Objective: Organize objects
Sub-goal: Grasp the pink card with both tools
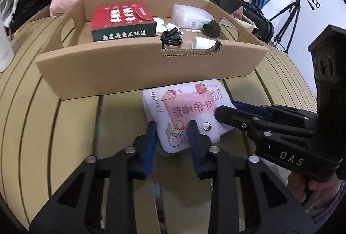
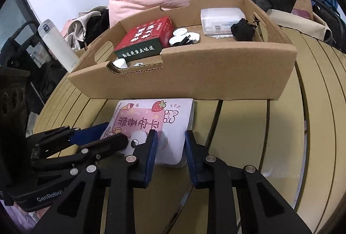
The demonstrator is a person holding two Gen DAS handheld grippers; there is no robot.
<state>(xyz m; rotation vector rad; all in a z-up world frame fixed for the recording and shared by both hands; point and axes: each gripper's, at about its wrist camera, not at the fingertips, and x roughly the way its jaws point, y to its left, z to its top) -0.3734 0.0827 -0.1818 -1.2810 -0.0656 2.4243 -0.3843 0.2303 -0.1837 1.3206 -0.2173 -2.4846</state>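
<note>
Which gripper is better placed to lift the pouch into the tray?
Right gripper, slightly: its open fingers bracket one near corner of the cartoon snap pouch, cardboard tray straight ahead. The left gripper brackets the other corner.

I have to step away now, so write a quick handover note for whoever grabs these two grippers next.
Left gripper: open, fingers either side of the white notebook's near corner.
Right gripper: open, fingers astride the same notebook.
Notebook lies flat on the slatted table, just in front of the cardboard tray.
Done: red box, black cable, clear plastic case and black pouch already in the tray.
Left: probably grip the notebook and put it in.
</note>
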